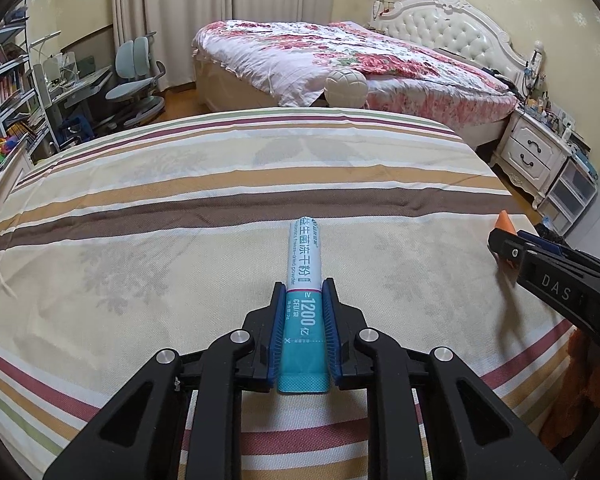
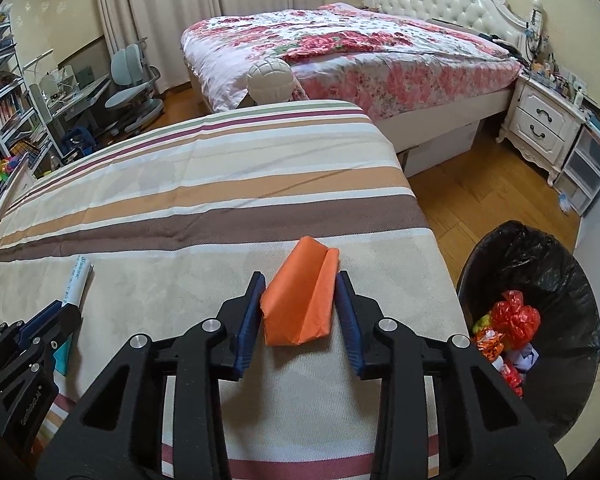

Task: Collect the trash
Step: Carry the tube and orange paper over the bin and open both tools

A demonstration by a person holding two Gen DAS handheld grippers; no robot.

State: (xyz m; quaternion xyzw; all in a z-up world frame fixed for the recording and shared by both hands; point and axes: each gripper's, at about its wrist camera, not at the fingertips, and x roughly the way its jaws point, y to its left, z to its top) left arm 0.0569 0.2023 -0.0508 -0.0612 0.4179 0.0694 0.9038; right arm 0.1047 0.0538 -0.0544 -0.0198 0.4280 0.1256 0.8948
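The powder sachet [image 1: 304,280] was clamped in the left hand-held gripper [image 1: 303,292] on the striped surface [image 1: 140,240], while the orange paper [image 2: 300,300], lying between the right hand-held gripper's [image 2: 300,284] unclosed jaws, was best squeezed gently before the bin [image 2: 556,256].

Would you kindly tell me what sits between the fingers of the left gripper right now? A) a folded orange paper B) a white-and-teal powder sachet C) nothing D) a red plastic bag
B: the left gripper is shut on the white-and-teal sachet, which lies on the striped sheet.
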